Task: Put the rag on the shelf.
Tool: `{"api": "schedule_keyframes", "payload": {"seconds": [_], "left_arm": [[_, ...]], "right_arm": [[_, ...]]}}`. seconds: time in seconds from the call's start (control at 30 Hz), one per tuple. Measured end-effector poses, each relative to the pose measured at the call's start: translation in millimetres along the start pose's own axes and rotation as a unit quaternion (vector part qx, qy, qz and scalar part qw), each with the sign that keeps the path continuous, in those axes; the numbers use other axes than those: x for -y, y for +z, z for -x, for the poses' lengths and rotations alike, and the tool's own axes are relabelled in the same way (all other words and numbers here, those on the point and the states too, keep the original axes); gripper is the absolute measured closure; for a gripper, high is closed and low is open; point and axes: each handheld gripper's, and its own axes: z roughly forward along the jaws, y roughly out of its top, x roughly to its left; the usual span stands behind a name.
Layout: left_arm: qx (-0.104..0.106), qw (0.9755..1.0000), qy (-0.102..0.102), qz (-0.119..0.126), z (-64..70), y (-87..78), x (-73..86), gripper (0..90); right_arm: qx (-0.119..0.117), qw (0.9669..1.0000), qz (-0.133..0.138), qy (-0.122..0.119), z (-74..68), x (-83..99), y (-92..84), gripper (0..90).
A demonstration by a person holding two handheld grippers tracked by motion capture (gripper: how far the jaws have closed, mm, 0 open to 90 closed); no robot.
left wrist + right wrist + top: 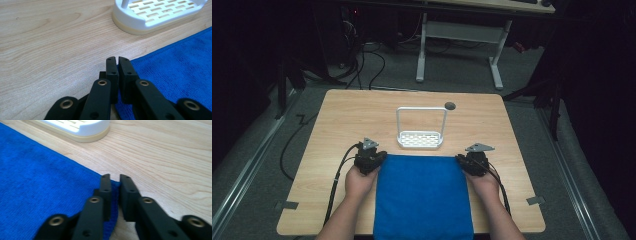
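At the far corners of one flat blue terry cloth (422,195), two tongs pinch its edge: left tongs (373,161) on the left corner, right tongs (468,162) on the right. Just beyond lies one white slotted plastic rack (419,139) on the wooden surface (347,115); the gripper views show each pinched corner up close.

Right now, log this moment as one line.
left gripper: shut on cloth far-left corner | right gripper: shut on far-right corner | rack: beyond cloth

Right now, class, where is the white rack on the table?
In the high view the white rack stands mid-table, just beyond the far edge of the blue cloth, between the left gripper and right gripper.
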Motion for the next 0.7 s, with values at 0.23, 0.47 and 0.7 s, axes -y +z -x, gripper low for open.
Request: {"api": "schedule_keyframes", "payload": {"seconds": [0.23,0.47,0.7], "left_arm": [[-0.004,0.9998,0.009,0.017,2.3,-4.2,2.3,87.5],[-0.015,0.9959,0.057,0.068,15.4,-15.2,7.0,88.0],[0.003,0.9968,0.032,0.073,14.8,-23.2,4.5,88.2]], "right_arm": [[-0.007,0.9999,0.013,-0.006,-2.9,-0.5,-3.5,89.0],[-0.008,0.9987,0.050,0.003,-6.0,2.6,-20.0,89.1],[-0.011,0.9966,0.082,-0.001,-14.0,1.6,-38.2,89.1]]}}
